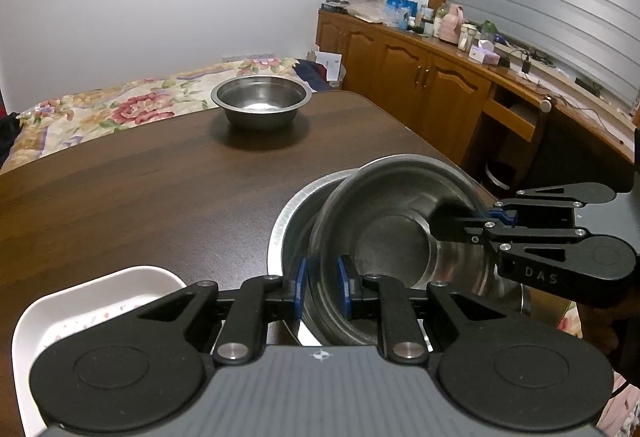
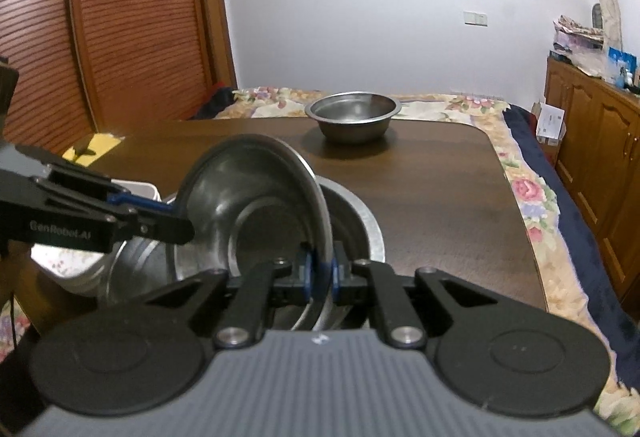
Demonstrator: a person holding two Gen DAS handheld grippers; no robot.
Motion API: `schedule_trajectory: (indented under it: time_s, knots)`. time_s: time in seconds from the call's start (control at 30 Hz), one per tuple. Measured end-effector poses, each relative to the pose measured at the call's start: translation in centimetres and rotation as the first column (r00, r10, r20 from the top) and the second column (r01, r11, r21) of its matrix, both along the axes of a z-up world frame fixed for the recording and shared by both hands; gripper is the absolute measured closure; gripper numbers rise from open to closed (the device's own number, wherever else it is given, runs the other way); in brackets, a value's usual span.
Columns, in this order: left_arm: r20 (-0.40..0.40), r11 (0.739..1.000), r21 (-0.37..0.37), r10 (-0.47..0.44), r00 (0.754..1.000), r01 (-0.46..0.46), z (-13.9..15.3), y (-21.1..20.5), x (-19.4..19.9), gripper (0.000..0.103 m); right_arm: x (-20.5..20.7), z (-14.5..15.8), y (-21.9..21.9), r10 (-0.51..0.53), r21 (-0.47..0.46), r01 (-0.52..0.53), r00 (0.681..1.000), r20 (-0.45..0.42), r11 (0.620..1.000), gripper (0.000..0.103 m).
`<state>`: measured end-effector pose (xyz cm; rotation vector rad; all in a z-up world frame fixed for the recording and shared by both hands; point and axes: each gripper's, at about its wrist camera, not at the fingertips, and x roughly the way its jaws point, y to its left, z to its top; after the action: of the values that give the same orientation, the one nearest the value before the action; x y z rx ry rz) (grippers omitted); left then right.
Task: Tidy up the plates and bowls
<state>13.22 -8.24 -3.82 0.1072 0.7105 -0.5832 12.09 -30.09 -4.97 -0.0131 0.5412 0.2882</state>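
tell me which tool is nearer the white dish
Left. The left tool, gripping the tilted steel bowl's near rim, sits right beside the white dish. The right tool grips the bowl's opposite rim, farther away.

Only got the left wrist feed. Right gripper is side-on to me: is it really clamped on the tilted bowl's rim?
Observer: Yes. The right wrist view shows the right gripper with a blue pad on each side of the rim of the tilted bowl.
Operator: Anything on the table left of the white dish? That's off my frame.
Observer: A yellow item lies at the far left corner of the table, beyond the white dish.
Operator: My grip, seen from outside?
Observer: The left gripper pinches the opposite rim; the bowl leans steeply over the big bowl.
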Motion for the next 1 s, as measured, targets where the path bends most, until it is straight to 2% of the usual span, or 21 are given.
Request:
schedule_trajectory:
  time_s: [0.53, 1.0]
  knots:
    - [0.039, 0.999, -0.043, 0.024, 0.999, -0.023, 1.0, 0.5, -0.7, 0.082, 0.9, 0.4, 1.1, 0.011, -0.060, -0.012, 1.000, -0.016, 0.998, 0.089]
    - [0.060, 0.998, -0.059, 0.033, 0.998, -0.029, 1.5, 0.8, -0.5, 0.082, 0.7, 1.6, 0.4, 0.001, -0.054, 0.000, 1.000, 0.010, 0.999, 0.089]
